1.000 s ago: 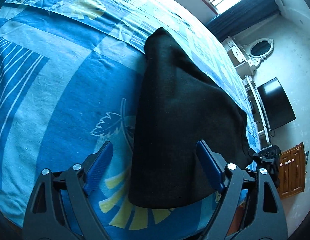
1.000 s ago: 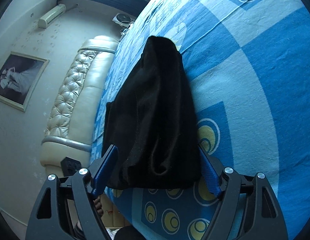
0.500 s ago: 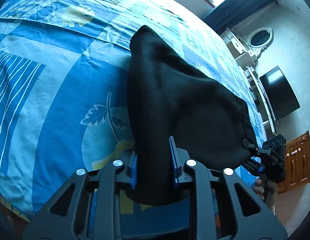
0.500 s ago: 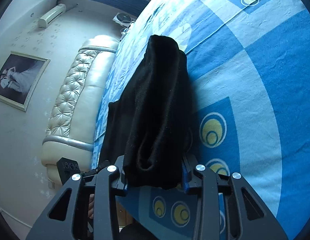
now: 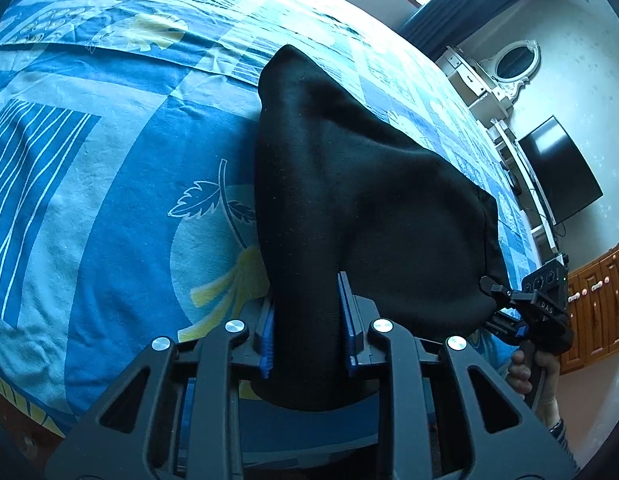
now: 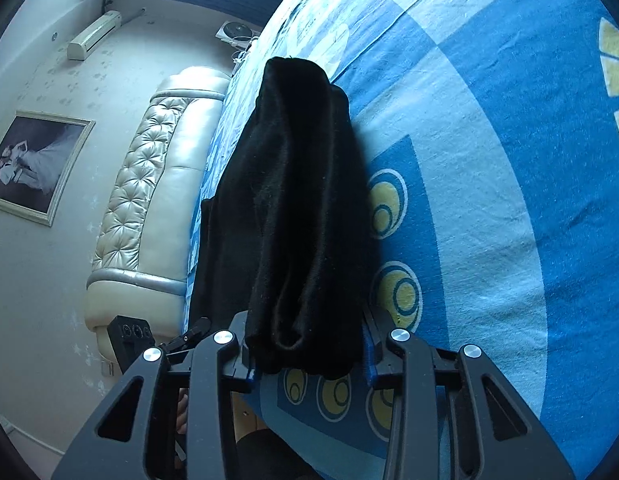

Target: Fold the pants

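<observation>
Left gripper (image 5: 307, 320): now clamping the black pants (image 5: 349, 200), jaws wide a second ago.
Right gripper (image 6: 305, 354): likewise pinching the pants' other corner.
Pants: lifting off the bedsheet (image 5: 109, 200).

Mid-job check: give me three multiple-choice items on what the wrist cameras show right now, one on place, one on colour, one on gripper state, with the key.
1. Where do the pants lie?
A. On the blue patterned bedspread
B. On the floor
C. Over the headboard

2. What colour are the pants?
A. Yellow
B. White
C. Black

3. How does the left gripper stand?
A. Wide open above the bed
B. Closed on the near end of the pants
C. Closed on nothing

Key: 1 A, the far end of the fabric rests on the bedspread in both views. 2 C, the cloth is dark throughout. 3 B, the blue pads press a bunched fold from both sides; the right gripper clamps the pants likewise.
</observation>
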Available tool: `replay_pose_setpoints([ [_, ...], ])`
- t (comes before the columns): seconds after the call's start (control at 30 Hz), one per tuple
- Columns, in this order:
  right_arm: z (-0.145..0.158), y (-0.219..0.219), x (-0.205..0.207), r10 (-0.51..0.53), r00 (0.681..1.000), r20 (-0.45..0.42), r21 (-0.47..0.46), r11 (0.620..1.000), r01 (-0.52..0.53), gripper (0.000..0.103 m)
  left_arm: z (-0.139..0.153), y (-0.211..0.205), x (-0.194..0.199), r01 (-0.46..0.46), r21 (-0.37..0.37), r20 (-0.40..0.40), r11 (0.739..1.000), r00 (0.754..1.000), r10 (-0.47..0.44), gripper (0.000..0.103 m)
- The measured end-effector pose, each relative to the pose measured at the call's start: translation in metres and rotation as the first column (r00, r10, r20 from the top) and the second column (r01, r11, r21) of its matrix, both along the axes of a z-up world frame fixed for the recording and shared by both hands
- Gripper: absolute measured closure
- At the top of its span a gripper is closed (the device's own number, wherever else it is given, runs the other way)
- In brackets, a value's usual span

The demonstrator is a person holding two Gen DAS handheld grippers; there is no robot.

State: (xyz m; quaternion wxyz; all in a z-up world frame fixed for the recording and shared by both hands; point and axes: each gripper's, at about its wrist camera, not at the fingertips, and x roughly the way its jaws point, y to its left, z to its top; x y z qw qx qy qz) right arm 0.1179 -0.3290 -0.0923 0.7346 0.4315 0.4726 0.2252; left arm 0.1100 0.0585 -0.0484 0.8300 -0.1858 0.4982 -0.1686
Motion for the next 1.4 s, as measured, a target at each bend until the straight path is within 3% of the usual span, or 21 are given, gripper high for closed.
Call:
replay_pose_setpoints([
  [0.4, -0.004, -0.001, -0.004, -0.006, 1.000, -0.003, 0.023, 1.000, 0.006, 0.064, 0.001, 0.001, -0.003, 0.005, -0.003, 0.007, 1.000, 1.000, -0.005, 0.074],
  [0.57, 0.001, -0.008, -0.012, -0.022, 1.000, -0.005, 0.045, 0.999, 0.022, 0.050, 0.009, -0.003, -0.011, -0.008, 0.068, 0.057, 0.998, 0.998, 0.004, 0.057],
  [0.63, 0.006, -0.009, -0.017, -0.030, 1.000, -0.002, 0.042, 0.999, 0.030, 0.039, 0.016, -0.006, -0.018, -0.030, 0.135, 0.088, 0.990, 0.996, 0.018, 0.038],
  [0.7, 0.011, -0.011, -0.024, -0.035, 0.999, -0.003, 0.012, 0.999, 0.035, 0.034, 0.025, -0.008, -0.028, -0.052, 0.187, 0.126, 0.981, 0.992, 0.028, 0.029],
  [0.8, 0.024, -0.010, -0.037, -0.042, 0.999, -0.015, -0.109, 0.993, 0.040, 0.032, 0.038, -0.012, -0.044, -0.086, 0.225, 0.158, 0.971, 0.986, 0.051, 0.017],
  [0.9, 0.044, -0.005, -0.058, -0.075, 0.997, 0.030, -0.299, 0.951, 0.081, 0.029, 0.048, -0.020, -0.060, -0.110, 0.251, 0.185, 0.962, 0.981, 0.064, 0.012],
  [0.97, 0.058, 0.004, -0.073, -0.107, 0.992, 0.060, -0.471, 0.874, 0.123, 0.027, 0.052, -0.027, -0.071, -0.115, 0.286, 0.206, 0.951, 0.977, 0.056, 0.011],
  [1.03, 0.067, 0.016, -0.083, -0.097, 0.991, 0.093, -0.568, 0.812, 0.133, 0.025, 0.056, -0.036, -0.083, -0.108, 0.328, 0.223, 0.938, 0.974, 0.034, 0.009],
  [1.2, 0.076, 0.051, -0.103, -0.018, 0.989, 0.144, -0.683, 0.722, 0.113, 0.024, 0.063, -0.047, -0.105, -0.123, 0.372, 0.256, 0.920, 0.966, 0.026, 0.006],
  [1.4, 0.083, 0.070, -0.105, 0.037, 0.981, 0.189, -0.726, 0.678, 0.114, 0.024, 0.071, -0.048, -0.125, -0.164, 0.393, 0.303, 0.905, 0.952, 0.041, 0.006],
])
